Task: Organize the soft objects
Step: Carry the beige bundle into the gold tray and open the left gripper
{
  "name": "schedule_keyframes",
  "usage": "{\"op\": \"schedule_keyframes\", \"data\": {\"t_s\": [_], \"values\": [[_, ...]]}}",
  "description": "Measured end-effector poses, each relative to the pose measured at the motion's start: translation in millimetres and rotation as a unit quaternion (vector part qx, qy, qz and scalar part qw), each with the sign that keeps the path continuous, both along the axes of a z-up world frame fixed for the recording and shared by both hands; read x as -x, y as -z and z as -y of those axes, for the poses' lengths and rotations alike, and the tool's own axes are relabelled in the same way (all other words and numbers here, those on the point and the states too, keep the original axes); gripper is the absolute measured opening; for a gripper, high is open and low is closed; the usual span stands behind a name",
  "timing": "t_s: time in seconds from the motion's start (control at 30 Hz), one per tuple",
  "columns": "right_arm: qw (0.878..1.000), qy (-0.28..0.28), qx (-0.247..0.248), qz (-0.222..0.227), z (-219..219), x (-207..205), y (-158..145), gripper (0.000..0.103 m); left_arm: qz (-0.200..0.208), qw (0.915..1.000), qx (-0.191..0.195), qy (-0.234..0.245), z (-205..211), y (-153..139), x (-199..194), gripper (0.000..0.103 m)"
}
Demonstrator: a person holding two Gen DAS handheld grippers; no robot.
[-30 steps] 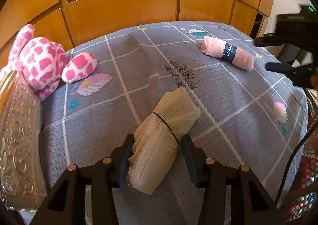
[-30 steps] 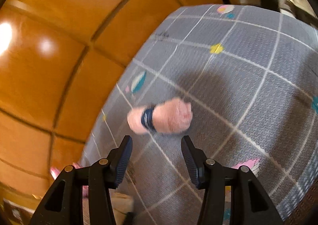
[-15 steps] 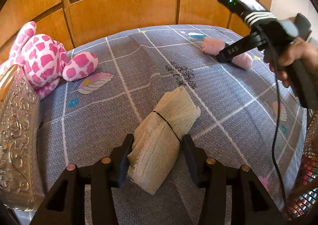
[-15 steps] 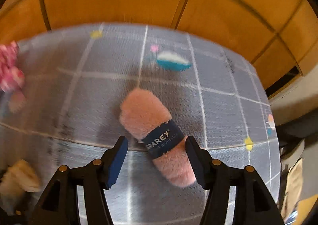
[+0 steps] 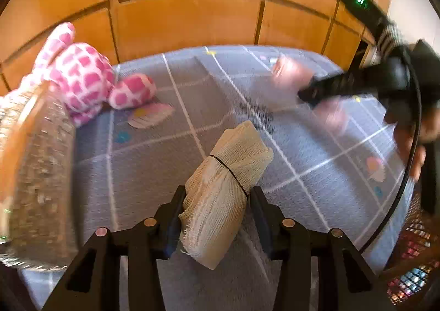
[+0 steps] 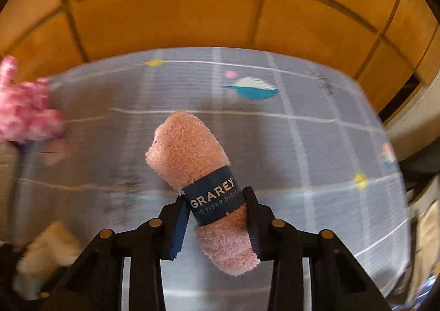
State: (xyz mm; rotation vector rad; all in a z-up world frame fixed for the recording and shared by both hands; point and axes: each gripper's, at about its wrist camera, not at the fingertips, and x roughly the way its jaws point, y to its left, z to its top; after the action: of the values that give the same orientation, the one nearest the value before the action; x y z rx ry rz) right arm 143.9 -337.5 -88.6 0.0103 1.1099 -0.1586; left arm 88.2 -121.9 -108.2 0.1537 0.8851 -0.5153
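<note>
A grey bed cover (image 5: 154, 173) with a white grid and small feather prints fills both views, with orange wood panelling (image 5: 187, 19) rising behind it. At the far left of the bed sits a pink-and-white plush toy (image 5: 82, 77), and just in front of it, at the left edge of the left wrist view, stands a glittery, embossed metallic object (image 5: 35, 173) (too blurred to name).

The cream gauze roll (image 5: 228, 182), bound by a thin black band, lies between the fingers of the left gripper (image 5: 217, 214). Its near end reaches below the fingertips and its far end points up and to the right. Both pads press on its sides, and the jaws are closing on it. In the right wrist view the same roll shows only as a pale blur at the lower left.

The pink towel roll (image 6: 198, 179), wrapped in a dark blue paper band (image 6: 214, 198) printed GRAREY, sits between the fingers of the right gripper (image 6: 217, 214). Its band is level with the fingertips, and its fluffy far end leans up and to the left. The right-hand pad touches the band and the left-hand one sits against it; these jaws are closing too. From the left wrist view that gripper appears at the upper right, held in a hand (image 5: 412, 146), with the pink roll a smear at its tip.
</note>
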Motion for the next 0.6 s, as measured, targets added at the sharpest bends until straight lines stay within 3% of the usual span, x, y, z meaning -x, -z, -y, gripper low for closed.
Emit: {"op": "schedule_keyframes", "data": {"t_s": [0.2,0.33,0.6], "values": [[0.997,-0.017,-0.056,-0.041,-40,6,23,0.038,0.044,0.9986,0.024,-0.012,-20,-42,20,0.047],[0.997,-0.033,-0.035,-0.054,-52,9,34,0.039,0.068,0.9967,0.038,-0.025,-35,-67,31,0.047],[0.997,-0.046,0.030,-0.062,-68,10,43,0.044,0.084,0.9937,0.055,-0.049,-64,-91,43,0.047]]}}
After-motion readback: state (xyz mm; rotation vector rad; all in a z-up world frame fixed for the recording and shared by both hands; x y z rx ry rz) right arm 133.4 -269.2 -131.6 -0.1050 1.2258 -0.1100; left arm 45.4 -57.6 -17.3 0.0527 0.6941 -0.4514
